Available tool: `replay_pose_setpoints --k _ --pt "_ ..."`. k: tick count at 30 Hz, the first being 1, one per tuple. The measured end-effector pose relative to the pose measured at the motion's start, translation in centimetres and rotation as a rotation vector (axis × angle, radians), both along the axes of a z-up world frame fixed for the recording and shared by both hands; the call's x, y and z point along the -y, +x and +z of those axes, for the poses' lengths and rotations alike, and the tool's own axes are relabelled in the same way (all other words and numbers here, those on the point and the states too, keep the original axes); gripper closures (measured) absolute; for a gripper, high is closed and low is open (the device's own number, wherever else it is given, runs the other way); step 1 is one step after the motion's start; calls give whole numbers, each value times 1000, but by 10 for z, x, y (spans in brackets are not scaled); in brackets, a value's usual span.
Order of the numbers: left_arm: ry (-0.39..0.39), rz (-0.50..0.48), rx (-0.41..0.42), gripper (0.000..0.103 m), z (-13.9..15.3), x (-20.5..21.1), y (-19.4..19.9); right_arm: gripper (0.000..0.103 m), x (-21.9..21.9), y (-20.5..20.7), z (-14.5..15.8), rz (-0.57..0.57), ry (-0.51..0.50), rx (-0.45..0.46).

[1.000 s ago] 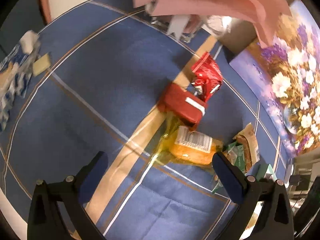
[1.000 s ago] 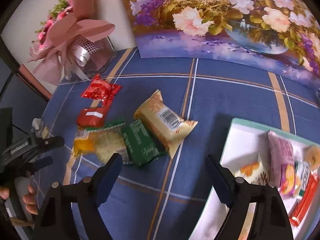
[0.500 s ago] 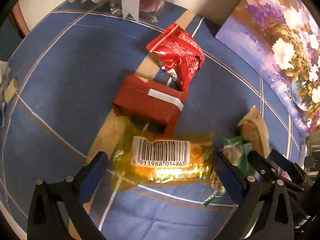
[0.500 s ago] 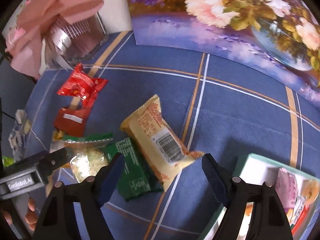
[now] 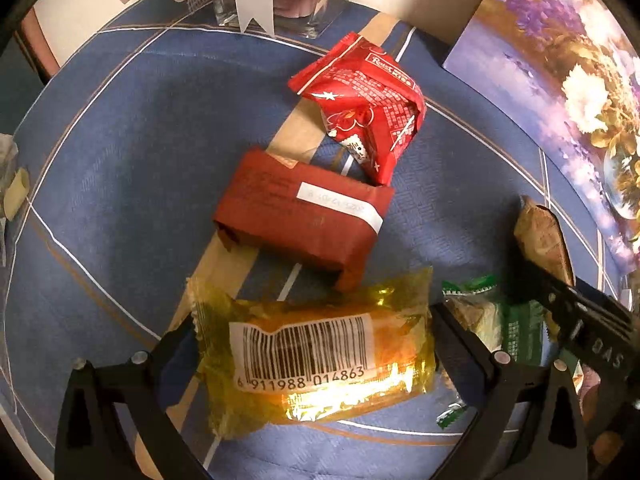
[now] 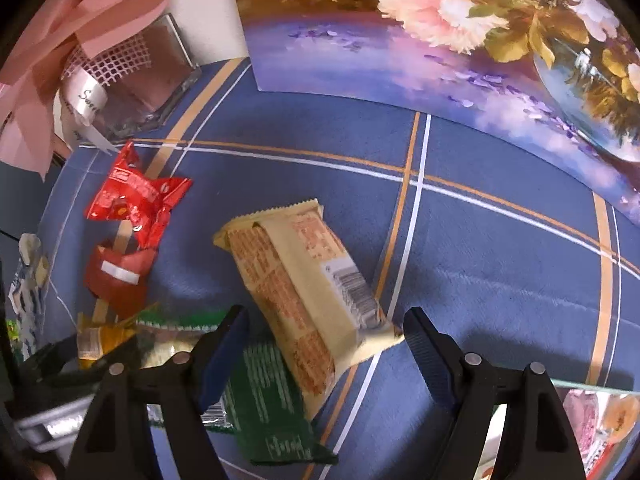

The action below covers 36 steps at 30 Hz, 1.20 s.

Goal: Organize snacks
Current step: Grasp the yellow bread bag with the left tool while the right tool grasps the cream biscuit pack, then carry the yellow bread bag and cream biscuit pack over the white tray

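A yellow clear packet [image 5: 312, 356] with a barcode lies on the blue cloth between the fingers of my left gripper [image 5: 312, 328]. That gripper is open and straddles the packet's two ends. Just beyond it lie a dark red wrapped block [image 5: 300, 220] and a bright red packet [image 5: 364, 108]. My right gripper [image 6: 326, 320] is open and low over a beige packet [image 6: 304, 292], whose near end sits between its fingers. The beige packet rests partly on a green packet [image 6: 272, 400]. Both grippers point steeply down and work side by side.
A glass vase [image 6: 152, 76] with a pink bouquet stands at the back left. A flower painting [image 6: 440, 40] leans along the back. A teal-rimmed tray [image 6: 592, 387] holding several snacks sits at the bottom right. A blue-white packet [image 6: 28, 280] lies at the far left.
Both grippers sank and moved in over the snack pile. The yellow packet now lies between the left fingers, and the beige packet's end between the right fingers. Neither jaw width changed visibly.
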State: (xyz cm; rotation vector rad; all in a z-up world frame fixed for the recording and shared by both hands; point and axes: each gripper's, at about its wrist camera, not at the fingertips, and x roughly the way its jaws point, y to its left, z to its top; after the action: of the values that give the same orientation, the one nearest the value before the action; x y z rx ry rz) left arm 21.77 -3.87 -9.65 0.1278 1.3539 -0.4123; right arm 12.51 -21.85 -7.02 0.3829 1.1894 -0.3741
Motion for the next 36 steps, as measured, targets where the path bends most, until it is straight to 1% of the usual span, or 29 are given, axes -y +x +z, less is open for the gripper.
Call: replay_pose_setpoints --k 2,6,8,9,11,14,19,25,29,32,36 --pt "6 1 12 0 -1 2 -5 22 2 3 -3 2 -7 -15" --pt "21 -2 34 4 0 4 -11 28 3 7 -7 1 -12 -19" --pt "11 6 39 9 1 7 -15 40 5 9 -8 0 -20 -12" --pt "8 9 40 10 3 6 -16 42 6 8 -7 -3 -22 -8" --pt "3 21 43 14 9 3 -20 51 5 9 -7 -9 -10 7" --pt "-1 28 49 18 13 -3 -27 55 6 4 -5 -24 -1 20" --pt "-11 48 33 20 23 -21 -39 58 3 -12 6 -47 3 47" --pt "-44 63 17 20 35 -25 -55 58 -8 -37 36 -44 -31 89" --pt "-73 68 6 20 50 -25 -68 58 -23 -56 55 -42 -65 111" --pt "-95 70 7 20 64 -25 -81 58 -29 -78 71 -51 -67 139" --pt "-123 75 8 20 79 -22 -97 58 -36 -97 80 -57 -78 164"
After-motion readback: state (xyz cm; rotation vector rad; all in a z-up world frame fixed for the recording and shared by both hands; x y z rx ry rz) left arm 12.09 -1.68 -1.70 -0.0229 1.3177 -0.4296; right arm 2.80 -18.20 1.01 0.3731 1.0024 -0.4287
